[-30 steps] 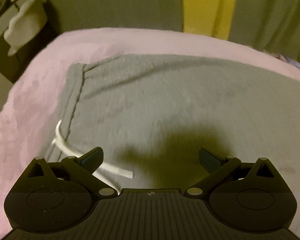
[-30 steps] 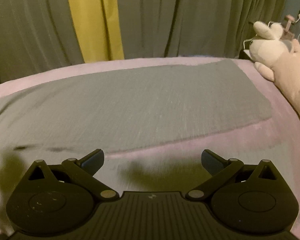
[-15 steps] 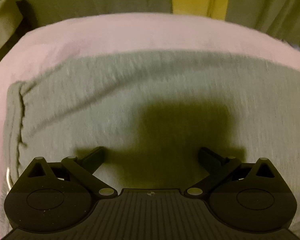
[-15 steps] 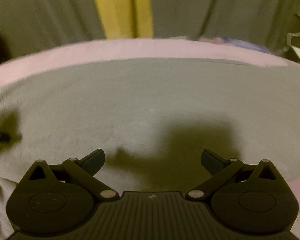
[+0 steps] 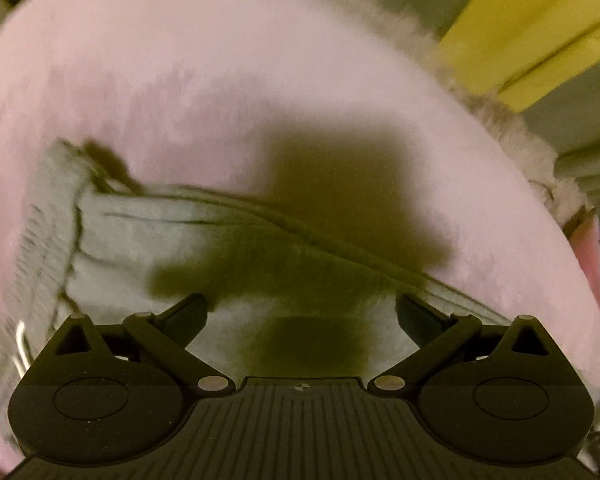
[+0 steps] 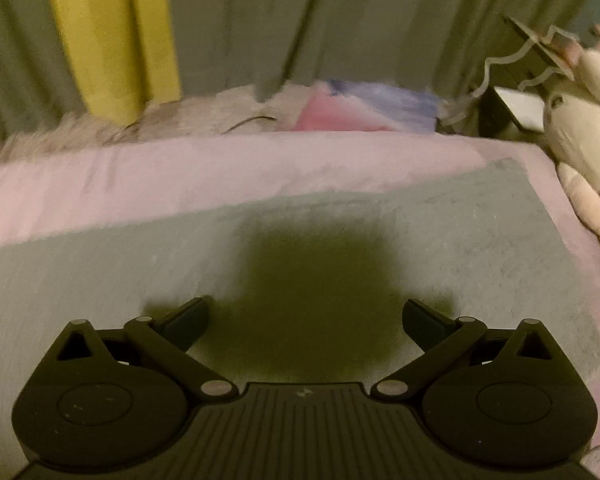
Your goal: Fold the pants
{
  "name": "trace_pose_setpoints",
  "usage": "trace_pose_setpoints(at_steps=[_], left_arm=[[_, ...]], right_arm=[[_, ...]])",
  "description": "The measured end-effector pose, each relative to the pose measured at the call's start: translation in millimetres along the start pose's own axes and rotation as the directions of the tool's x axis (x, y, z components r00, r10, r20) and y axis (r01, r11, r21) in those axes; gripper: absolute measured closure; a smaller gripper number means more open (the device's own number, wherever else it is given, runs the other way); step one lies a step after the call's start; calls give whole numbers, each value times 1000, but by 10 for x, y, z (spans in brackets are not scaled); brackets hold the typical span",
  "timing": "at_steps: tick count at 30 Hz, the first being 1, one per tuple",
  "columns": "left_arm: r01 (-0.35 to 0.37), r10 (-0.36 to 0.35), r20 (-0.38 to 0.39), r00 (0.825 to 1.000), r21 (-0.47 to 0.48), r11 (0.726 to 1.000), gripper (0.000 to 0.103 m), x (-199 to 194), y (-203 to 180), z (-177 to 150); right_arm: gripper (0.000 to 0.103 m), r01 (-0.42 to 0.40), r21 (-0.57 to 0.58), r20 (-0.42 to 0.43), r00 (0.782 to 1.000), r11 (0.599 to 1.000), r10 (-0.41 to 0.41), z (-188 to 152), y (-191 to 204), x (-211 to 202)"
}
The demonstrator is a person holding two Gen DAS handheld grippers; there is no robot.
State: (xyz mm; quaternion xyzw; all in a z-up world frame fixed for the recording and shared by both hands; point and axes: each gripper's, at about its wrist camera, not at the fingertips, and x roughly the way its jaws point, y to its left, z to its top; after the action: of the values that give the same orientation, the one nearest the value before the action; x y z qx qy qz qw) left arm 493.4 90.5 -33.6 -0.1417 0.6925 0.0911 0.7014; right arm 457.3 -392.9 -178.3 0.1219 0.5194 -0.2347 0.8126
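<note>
Grey pants (image 5: pixel 148 236) lie flat on a pink bed cover (image 5: pixel 220 80). In the left wrist view I see the waistband end at the left, with a white drawstring (image 5: pixel 20 344) at its edge, and the pants' far edge running across. My left gripper (image 5: pixel 302 316) is open, low over the pants near that far edge. In the right wrist view the leg part of the pants (image 6: pixel 460 240) stretches to the hem at the right. My right gripper (image 6: pixel 306 316) is open and empty, just above the fabric.
Grey and yellow curtains (image 6: pixel 112 40) hang behind the bed. A plush toy (image 6: pixel 580 128) lies at the right edge of the bed. Pink and blue cloth (image 6: pixel 360 108) and a fluffy grey blanket (image 6: pixel 100 132) lie beyond the bed's far edge.
Both grippers have moved forward across the pants toward their far edge and dropped lower. Both stay open.
</note>
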Motion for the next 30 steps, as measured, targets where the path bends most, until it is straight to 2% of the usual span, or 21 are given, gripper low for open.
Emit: trace_pose_setpoints(at_steps=[3,5,6,9,12,14,16,18,22,26,28,30], left_arm=[[-86,80,-120,990,-45,995,0,256,8,176],[-85,68,-198,978,-81,993,0,391,25,253],[-76,54,-212,976,-101,992,0,421,48,295],[-44,12,-197,980,-157,987,0,444,121,355],[-21,-25,-208,978,-214,977,0,539,250,368],[-4,-28,-181,983,-176,984,0,530,277,322],[6,-24,-168,985,-109,994,0,519,232,213],[4,-13,-171,985,-50,999,0,546,209,166],[-12,3,-178,984,-53,999,0,583,173,164],[-40,25,-195,981,-74,996,0,719,47,234],[-43,30,-193,981,-62,997,0,761,-11,320],[-37,27,-186,982,-51,998,0,786,-26,313]], right_arm=[[0,-15,69,-90,996,998,21,231,71,192],[0,-15,96,-122,992,995,26,252,79,246],[0,-10,106,-135,990,994,25,249,52,303],[0,-19,157,-161,986,987,45,285,34,310],[0,-36,160,-78,996,987,49,318,-62,180],[0,-8,117,-19,1000,993,10,326,-62,155],[0,2,84,-1,1000,996,-2,316,-72,163],[0,-10,101,10,1000,995,9,313,-145,186],[0,-88,173,0,996,981,89,352,-248,269],[0,-154,199,52,988,968,147,440,-212,277],[0,-145,202,56,989,969,136,495,-186,340],[0,-96,193,16,995,977,94,547,-124,465]])
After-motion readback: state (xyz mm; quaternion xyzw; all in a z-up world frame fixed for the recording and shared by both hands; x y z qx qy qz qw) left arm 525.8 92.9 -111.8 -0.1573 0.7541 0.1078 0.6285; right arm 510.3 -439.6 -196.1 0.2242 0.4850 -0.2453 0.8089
